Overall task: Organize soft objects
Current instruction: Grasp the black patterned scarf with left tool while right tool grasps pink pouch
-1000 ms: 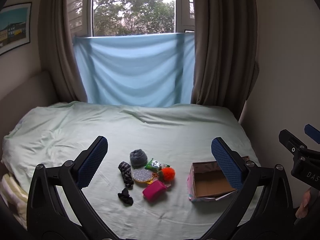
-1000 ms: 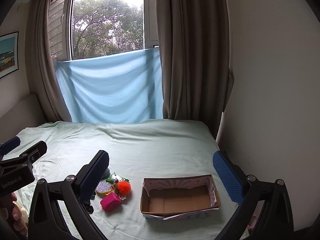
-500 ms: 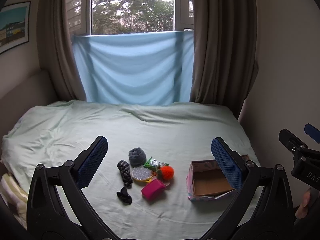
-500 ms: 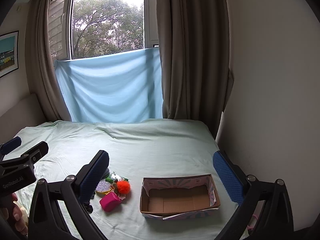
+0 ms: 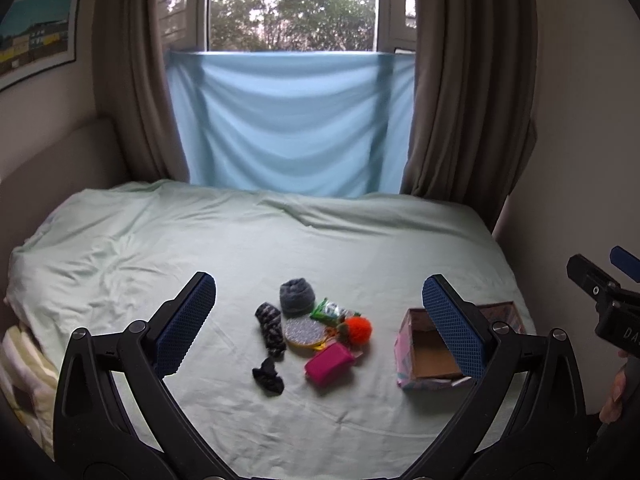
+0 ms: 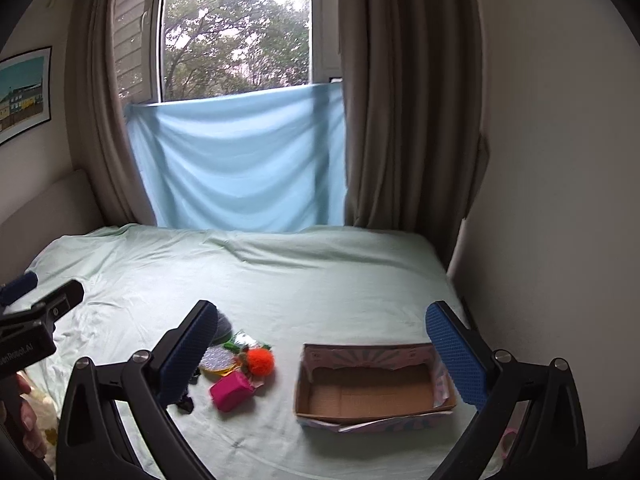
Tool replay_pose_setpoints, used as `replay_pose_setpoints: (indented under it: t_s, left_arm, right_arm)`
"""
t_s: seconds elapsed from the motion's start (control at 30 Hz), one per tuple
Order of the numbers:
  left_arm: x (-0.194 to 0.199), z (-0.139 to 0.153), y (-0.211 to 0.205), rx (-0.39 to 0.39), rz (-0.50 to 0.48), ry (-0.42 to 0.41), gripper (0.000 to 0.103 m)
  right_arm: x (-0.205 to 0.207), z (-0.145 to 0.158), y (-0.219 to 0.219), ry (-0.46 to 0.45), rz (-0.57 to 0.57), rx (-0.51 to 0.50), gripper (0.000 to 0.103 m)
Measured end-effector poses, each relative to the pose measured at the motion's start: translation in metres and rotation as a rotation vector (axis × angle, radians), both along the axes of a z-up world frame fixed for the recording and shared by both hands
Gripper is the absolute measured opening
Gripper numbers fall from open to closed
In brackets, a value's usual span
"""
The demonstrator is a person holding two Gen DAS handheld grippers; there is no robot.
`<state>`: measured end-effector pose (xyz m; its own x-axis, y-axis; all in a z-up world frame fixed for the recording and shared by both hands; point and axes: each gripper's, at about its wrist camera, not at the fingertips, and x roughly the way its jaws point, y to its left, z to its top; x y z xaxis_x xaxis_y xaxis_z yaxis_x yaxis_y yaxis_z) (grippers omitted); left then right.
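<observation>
1. Pale green bedsheet (image 5: 248,248), lightly wrinkled, covers the whole work surface; a blue cloth (image 5: 288,120) hangs across the window behind it between brown curtains
2. Taking the cardboard box (image 6: 372,388) as landmark: it sits open and empty on the sheet, long axis running left to right across the right wrist view, its outer walls printed pink and pastel, its inside plain brown card
3. Left of the box, near but clearly apart from it, lies the cluster of soft things: a magenta pouch (image 5: 329,362) nearest the box, an orange pom-pom (image 5: 359,331) just behind it, a round glittery pad (image 5: 305,330), a green packet (image 5: 330,311), a rolled grey sock (image 5: 296,297) farthest back, a patterned dark sock (image 5: 271,329) with its length pointing away from the camera, and a black scrunchie (image 5: 268,376) at the near-left edge
4. Left gripper (image 5: 320,320) hovers above the sheet with its jaws spread wide, nothing between them; the cluster sits straight ahead and framed by its blue textured pads (image 5: 188,322)
5. Right gripper (image 6: 320,344) is likewise spread wide and empty, facing the box, with the cluster off to its left side (partly hidden behind its left finger)
6. By my reading the left gripper is the nearer one for a first pick, and the carry to the box would run rightward; the pouch looks firm and blocky, the socks and scrunchie limp and likely to sag when pinched
</observation>
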<state>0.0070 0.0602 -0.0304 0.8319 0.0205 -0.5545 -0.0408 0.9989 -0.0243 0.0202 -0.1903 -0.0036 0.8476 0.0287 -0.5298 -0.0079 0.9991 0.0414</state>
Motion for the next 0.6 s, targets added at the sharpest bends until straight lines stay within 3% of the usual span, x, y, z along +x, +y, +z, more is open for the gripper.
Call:
replay_pose_setpoints:
  t_s: [0.27,0.47,0.6]
  left_arm:
    - [0.03,-0.054,0.071,-0.024,-0.031,0.127,0.103]
    - [0.083,-0.102,0.12,-0.042,-0.088,0.207,0.103]
    - [0.127,-0.152,0.145,-0.081,-0.116,0.27,0.102]
  right_arm:
    - [0.017,-0.044,0.058,0.082,-0.004,0.065,0.103]
    - [0.044,-0.093,0.103,0.177,-0.078,0.142,0.103]
    - [0.063,-0.134,0.129,0.23,-0.143,0.199,0.103]
